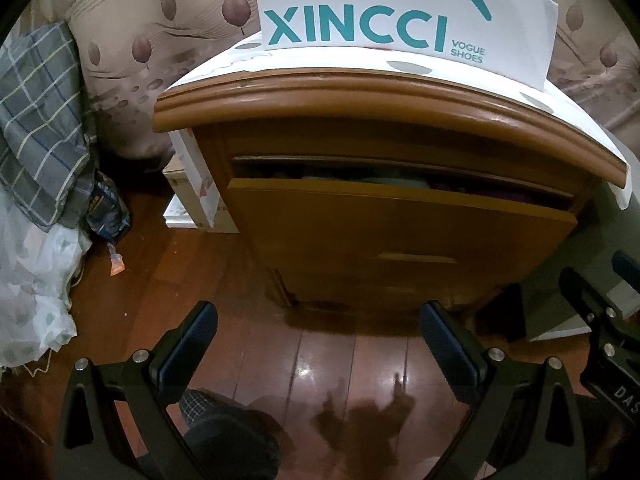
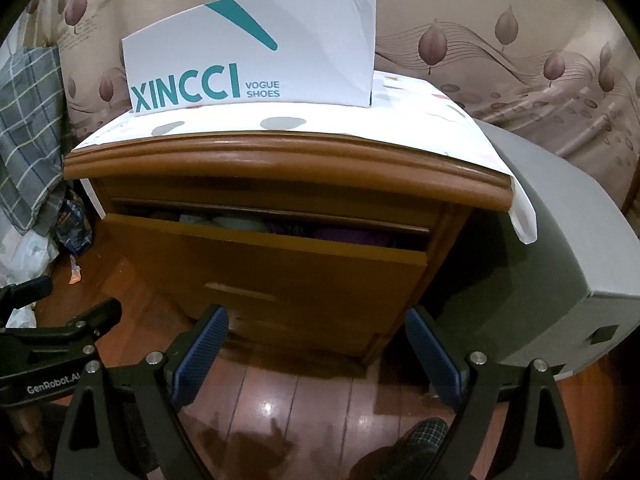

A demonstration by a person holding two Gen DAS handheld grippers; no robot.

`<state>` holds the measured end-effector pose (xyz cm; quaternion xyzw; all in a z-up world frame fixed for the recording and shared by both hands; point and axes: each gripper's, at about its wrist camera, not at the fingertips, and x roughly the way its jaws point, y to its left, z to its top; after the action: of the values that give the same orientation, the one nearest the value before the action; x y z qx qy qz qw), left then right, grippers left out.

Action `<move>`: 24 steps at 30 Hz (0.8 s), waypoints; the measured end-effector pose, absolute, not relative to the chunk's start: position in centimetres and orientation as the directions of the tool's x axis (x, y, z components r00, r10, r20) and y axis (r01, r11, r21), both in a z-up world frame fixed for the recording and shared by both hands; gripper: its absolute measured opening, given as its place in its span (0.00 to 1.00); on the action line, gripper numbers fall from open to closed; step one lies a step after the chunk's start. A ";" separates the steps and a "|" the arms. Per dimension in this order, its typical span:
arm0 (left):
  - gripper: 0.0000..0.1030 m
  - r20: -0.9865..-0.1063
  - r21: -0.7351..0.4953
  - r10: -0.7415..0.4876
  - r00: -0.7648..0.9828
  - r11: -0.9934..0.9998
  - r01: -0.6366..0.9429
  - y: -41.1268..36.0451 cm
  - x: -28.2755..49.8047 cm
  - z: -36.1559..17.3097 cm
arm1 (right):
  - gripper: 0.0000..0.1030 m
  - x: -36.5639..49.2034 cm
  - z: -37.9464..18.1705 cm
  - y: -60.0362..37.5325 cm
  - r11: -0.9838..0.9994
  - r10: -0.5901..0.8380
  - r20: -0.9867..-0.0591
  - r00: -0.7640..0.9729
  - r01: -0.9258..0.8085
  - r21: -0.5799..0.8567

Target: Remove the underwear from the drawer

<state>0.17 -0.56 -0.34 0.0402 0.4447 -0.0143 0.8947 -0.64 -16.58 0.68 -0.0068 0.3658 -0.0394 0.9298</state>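
**Both grippers spread wide before a part-open drawer**

A brown wooden nightstand (image 1: 400, 120) with a rounded, moulded top edge stands on a glossy reddish-brown plank floor (image 1: 352, 360). Its upper brown wooden drawer (image 1: 400, 232) is pulled out a little way, tilted forward, leaving a dark slot along the top. In that slot lie folded fabrics: a pale teal-grey piece (image 2: 236, 222) toward the left and a purple piece (image 2: 344, 236) to the right of it. This is the underwear, all of it inside the drawer and only partly visible over the drawer front.

The left gripper (image 1: 318, 344), black-framed with dark blue pads, hangs low before the nightstand with its fingers far apart and nothing between them. The right gripper (image 2: 316, 350), of the same make, is likewise spread wide and holding nothing, just below the drawer front. Neither touches the furniture.

On the nightstand lies a white cloth with grey-green spots (image 2: 280, 120), and on it stands a white shoe box printed "XINCCI VOGUE SHOES" in teal (image 2: 256, 64). A grey plastic casing (image 2: 560, 240) sits to the right of the nightstand, a grey-blue checked fabric (image 1: 36, 120) hangs at the left, and a beige leaf-patterned curtain (image 2: 500, 52) fills the background
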 end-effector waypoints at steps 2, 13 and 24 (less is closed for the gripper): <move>0.97 -0.797 0.060 0.011 0.603 0.996 0.062 -0.5 0.1 -0.3 | 0.90 -0.7 0.7 -16.6 0.997 -0.075 -0.681 0.728 0.068 -0.038; 0.97 -0.799 0.051 0.012 0.601 0.998 0.048 -0.3 0.3 -0.1 | 0.90 -0.7 0.6 -16.5 0.996 -0.087 -0.683 0.725 0.072 -0.051; 0.97 -0.799 0.059 0.015 0.601 0.997 0.052 -0.4 0.2 -0.2 | 0.90 -0.8 0.8 -16.7 0.996 -0.086 -0.684 0.724 0.077 -0.044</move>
<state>0.19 -0.42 -0.22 0.0379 0.4468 -0.0104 0.8938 -0.75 -16.67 0.78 -0.0065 0.3687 -0.0439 0.9285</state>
